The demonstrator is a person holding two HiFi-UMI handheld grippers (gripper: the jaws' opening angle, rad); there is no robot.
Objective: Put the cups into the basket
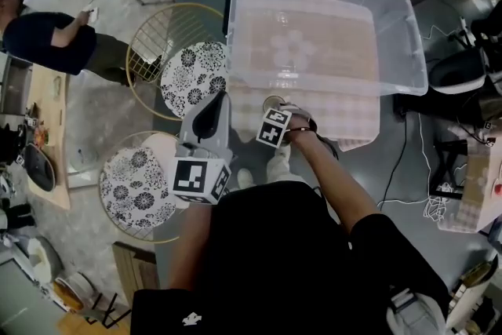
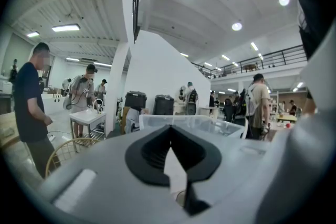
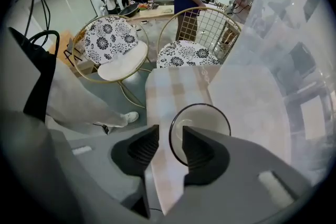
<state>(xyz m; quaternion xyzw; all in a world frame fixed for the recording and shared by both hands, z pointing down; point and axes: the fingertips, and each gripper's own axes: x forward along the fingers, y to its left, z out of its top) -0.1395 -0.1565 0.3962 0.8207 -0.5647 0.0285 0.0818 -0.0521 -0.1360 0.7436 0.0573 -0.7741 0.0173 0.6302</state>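
A clear glass cup (image 3: 202, 126) with a dark rim stands on the checked tablecloth (image 3: 173, 86), just in front of the clear plastic bin (image 1: 408, 51). My right gripper (image 3: 170, 139) is open over the cup's near wall, one jaw outside the rim and one inside, with a gap showing on the outer side. In the head view the cup (image 1: 273, 100) peeks out just beyond the right gripper (image 1: 276, 110). My left gripper (image 1: 220, 96) hangs left of the table and points up and away, its jaws shut on nothing. From the left gripper (image 2: 170, 131) I look over the bin (image 2: 194, 122).
Two wire chairs with floral cushions (image 1: 196, 71) (image 1: 133, 184) stand left of the table. A person in dark clothes (image 1: 47, 39) stands farther left. The bin's wall (image 3: 283, 60) rises close on the cup's right. Cables and an office chair (image 1: 463, 71) lie right of the table.
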